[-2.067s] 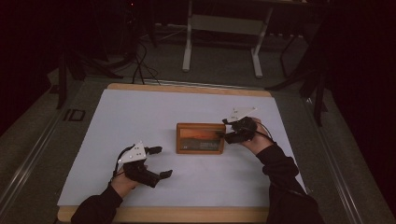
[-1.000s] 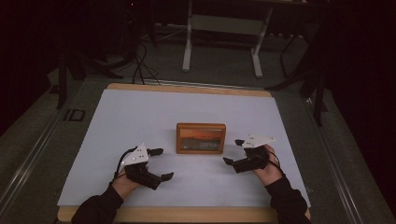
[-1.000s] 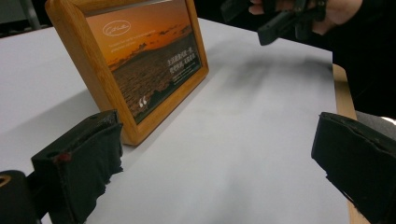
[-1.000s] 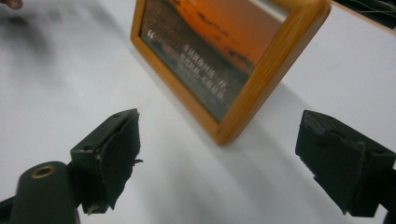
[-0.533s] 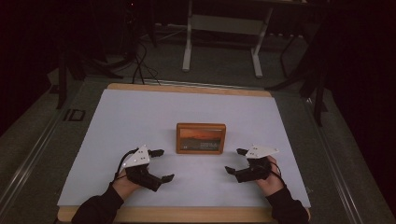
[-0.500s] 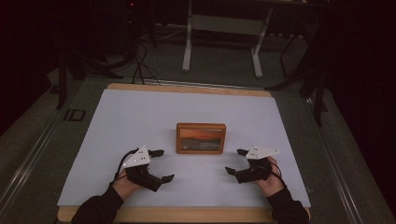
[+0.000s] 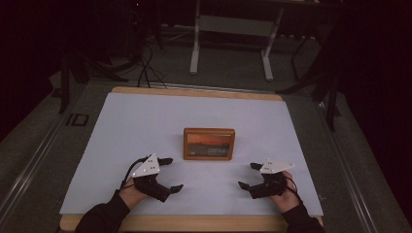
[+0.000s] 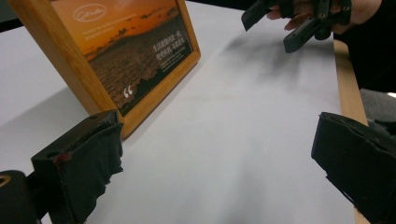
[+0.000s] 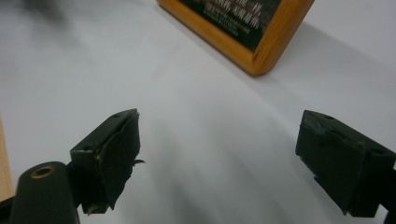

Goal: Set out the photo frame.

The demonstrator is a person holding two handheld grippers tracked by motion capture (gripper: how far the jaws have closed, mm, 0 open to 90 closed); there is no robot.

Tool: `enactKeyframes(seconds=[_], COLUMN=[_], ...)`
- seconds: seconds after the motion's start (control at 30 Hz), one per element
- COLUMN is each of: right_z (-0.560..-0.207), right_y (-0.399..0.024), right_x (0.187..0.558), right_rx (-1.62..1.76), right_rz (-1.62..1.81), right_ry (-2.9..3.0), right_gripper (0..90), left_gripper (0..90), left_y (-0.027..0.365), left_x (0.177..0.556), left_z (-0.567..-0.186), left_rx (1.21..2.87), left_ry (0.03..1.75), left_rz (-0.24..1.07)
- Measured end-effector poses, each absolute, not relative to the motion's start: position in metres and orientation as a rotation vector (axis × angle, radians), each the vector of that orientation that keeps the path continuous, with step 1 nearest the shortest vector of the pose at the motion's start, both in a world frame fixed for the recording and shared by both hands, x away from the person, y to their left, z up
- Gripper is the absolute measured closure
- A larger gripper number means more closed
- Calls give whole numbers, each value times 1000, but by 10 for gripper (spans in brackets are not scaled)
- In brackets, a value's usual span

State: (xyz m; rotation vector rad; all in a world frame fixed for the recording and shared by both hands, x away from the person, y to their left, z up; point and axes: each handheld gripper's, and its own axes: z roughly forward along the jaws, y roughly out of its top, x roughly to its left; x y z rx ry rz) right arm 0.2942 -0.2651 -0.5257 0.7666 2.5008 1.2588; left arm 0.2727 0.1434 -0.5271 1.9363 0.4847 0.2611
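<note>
White table (image 7: 145, 121) | picture frame (image 7: 209, 143) between gaping left hand-held gripper (image 7: 169, 174), right hand-held gripper (image 7: 248, 175)

- Setting: a laboratory-style recording room, dim outside the lit work area.
- Work surface: a wood-edged table (image 7: 194, 222) covered by a plain white sheet (image 7: 145, 121), bare apart from one small framed picture (image 7: 209, 143).
- Floor: grey carpet (image 7: 233, 68), with a marking reading "ID" (image 7: 77, 119) beside the table.
- Background: the white legs of a stand (image 7: 195, 48), dark tripod legs (image 7: 330, 92) and loose black cables (image 7: 145, 63), typical of a test rig.
</note>
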Motion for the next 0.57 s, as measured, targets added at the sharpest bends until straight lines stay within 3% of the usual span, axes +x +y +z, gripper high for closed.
enactKeyframes(seconds=[0.57], right_z=[-534], right_y=[-264], right_x=[294], right_rx=[724], right_rz=[1220], right_ry=[2510], right_gripper=[134], left_gripper=[22], left_y=[144], left_x=[274], left_z=[-530], left_rx=[1931], left_ry=[491], left_rz=[243])
